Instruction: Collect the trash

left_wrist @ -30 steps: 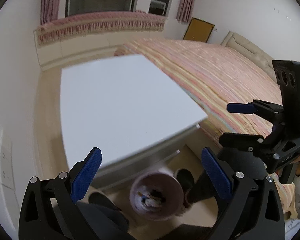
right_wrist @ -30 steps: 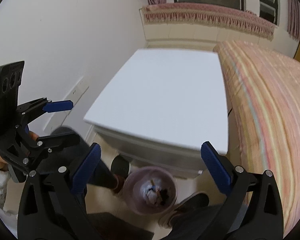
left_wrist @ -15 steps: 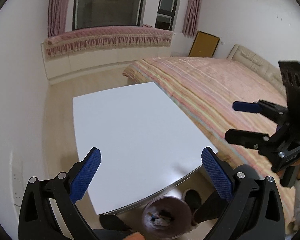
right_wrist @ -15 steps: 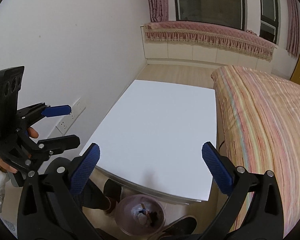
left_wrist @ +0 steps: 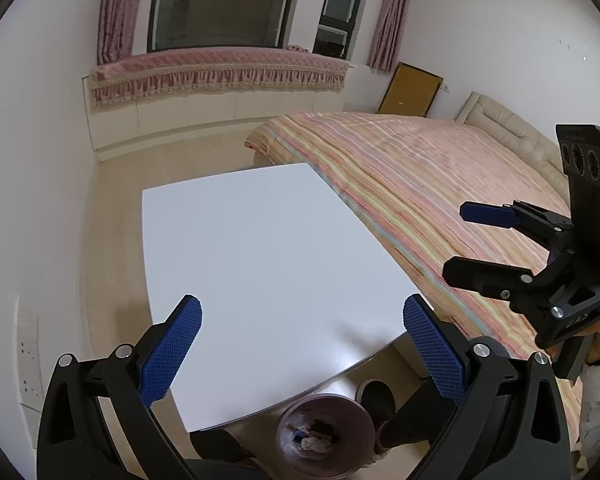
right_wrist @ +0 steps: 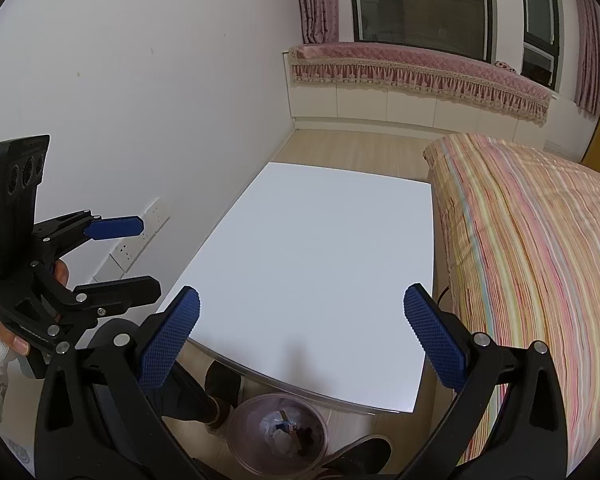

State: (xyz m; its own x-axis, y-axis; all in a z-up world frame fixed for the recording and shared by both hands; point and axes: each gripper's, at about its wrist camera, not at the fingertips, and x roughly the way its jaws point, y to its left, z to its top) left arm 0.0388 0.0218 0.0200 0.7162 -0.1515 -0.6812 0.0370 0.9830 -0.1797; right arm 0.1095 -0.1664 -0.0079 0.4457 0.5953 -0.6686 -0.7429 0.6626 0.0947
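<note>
Left gripper [left_wrist: 302,354]: fingers spread wide with nothing between the blue pads, held above the near edge of the white tabletop; in the right wrist view it appears at 9 o'clock [right_wrist: 126,258], fingers likewise wide apart
Right gripper [right_wrist: 300,344]: fingers wide, nothing held, poised over the near edge of the tabletop; in the left wrist view it stands at 3 o'clock [left_wrist: 466,242] in front of the bed
Trash bin [left_wrist: 322,438]: round, pinkish, on the floor at 6 o'clock just below the tabletop's near edge; seen again at 6 o'clock in the right wrist view [right_wrist: 278,432]
Trash [right_wrist: 286,430]: crumpled white paper and small dark and blue scraps lying inside the bin
White tabletop [left_wrist: 260,272]: smooth and bare, filling the centre of both views
Bed [left_wrist: 420,184]: pink striped cover, from 1 to 4 o'clock, close along the table's right side
Window seat [left_wrist: 220,68]: pink fringed cushion under the window at 12 o'clock
Wall sockets [right_wrist: 140,236]: on the white wall at 9 o'clock, behind the left gripper
Shoes [right_wrist: 220,380]: the person's dark shoes beside the bin, one on each side
</note>
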